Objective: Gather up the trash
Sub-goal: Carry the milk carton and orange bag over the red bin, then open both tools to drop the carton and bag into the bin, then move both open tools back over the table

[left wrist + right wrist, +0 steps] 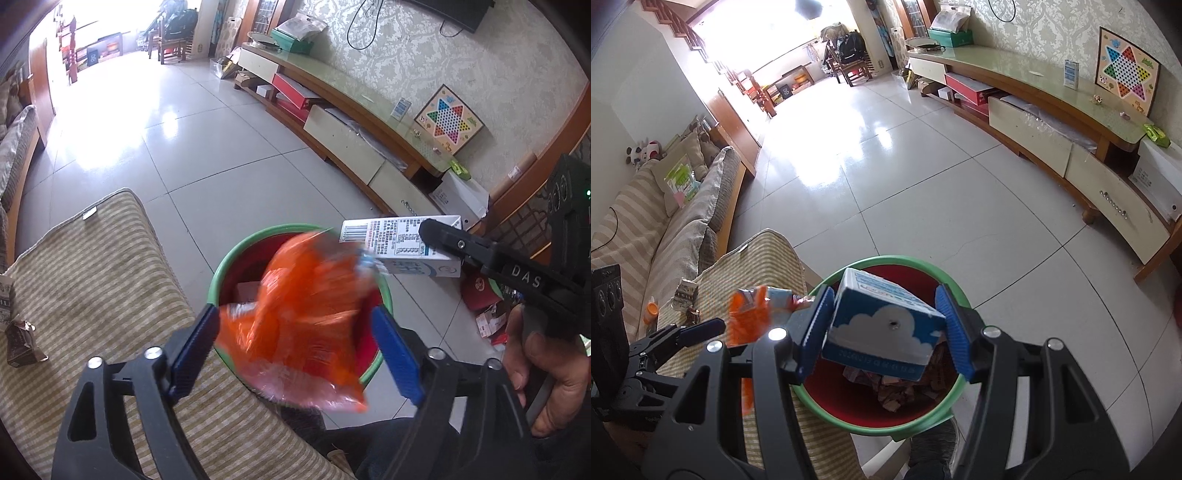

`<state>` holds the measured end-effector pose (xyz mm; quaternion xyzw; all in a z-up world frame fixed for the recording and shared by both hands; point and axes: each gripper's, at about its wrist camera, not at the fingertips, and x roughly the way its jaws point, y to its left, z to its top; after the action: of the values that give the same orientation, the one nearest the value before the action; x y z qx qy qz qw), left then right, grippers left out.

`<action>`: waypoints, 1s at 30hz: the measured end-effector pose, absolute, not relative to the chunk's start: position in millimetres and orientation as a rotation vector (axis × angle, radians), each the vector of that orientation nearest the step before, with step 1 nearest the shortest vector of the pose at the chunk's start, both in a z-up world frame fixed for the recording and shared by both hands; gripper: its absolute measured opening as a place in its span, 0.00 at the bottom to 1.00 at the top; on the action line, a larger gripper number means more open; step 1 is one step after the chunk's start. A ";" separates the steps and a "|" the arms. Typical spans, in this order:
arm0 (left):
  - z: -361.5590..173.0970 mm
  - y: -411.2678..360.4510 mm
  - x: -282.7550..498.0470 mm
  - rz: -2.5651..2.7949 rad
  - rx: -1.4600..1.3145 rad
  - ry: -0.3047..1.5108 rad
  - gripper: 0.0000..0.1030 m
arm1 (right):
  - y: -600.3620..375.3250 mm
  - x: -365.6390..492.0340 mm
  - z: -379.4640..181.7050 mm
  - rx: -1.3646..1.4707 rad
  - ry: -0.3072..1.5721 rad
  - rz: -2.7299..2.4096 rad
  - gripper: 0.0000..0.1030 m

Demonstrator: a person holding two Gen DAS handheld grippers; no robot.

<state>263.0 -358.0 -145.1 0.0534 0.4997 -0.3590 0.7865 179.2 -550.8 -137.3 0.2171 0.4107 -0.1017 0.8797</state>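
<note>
While both grippers are held over the bin (925,432), two pieces of trash are positioned for release.

The orange wrapper (299,325), blurred, lies between the widely spread pads of the left gripper (295,354); a grip cannot be confirmed. The milk carton (882,325) sits tilted in the right gripper (882,332), touching one pad only. Each item is best released once centred inside the rim.

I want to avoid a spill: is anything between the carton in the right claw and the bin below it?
Nothing visible blocks it. The milk carton hangs directly over the open bin; only trash lies inside.
</note>
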 end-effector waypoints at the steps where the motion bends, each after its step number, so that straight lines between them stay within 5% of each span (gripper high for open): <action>1: -144.9 -356.7 263.7 -0.775 0.110 1.077 0.85 | -550.2 179.8 -137.0 0.452 0.857 -0.212 0.54; 12: -138.0 -337.7 269.4 -0.724 0.074 1.057 0.86 | -538.1 186.4 -143.2 0.428 0.891 -0.192 0.55; 14: -136.5 -332.0 271.1 -0.711 0.069 1.052 0.86 | -533.7 187.7 -144.9 0.422 0.901 -0.182 0.62; 16: -134.8 -325.2 273.1 -0.697 0.062 1.049 0.86 | -531.0 186.7 -143.9 0.416 0.894 -0.192 0.81; 30: -117.8 -263.7 267.1 -0.615 0.023 1.016 0.86 | -501.0 190.5 -125.9 0.376 0.884 -0.167 0.95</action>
<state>267.1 -263.7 -117.8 0.0108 0.4787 -0.2897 0.8287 190.5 -501.0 -125.9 0.1805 0.4245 -0.0800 0.8836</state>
